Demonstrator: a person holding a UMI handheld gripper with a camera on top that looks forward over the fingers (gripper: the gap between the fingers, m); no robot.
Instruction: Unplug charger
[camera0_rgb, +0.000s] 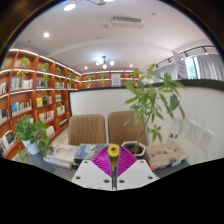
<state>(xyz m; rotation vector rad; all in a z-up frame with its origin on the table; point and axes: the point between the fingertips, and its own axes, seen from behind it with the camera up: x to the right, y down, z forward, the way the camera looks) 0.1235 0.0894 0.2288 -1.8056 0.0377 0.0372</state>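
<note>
My gripper (113, 158) points up and out over a table. Its two fingers with magenta pads (98, 160) are pressed together, and a small yellow piece (113, 151), which looks like the charger's plug, is pinched at their tips. The yellow piece is lifted clear of the table, and I see no cable or socket attached to it. The rest of the charger is hidden behind the fingers.
Magazines (63, 153) lie on the table to the left of the fingers, beside a potted plant (33, 133). A tall leafy plant (152, 100) stands to the right. Two tan chairs (87, 128) are beyond, with bookshelves (30, 95) on the left and a white wall (200, 115) on the right.
</note>
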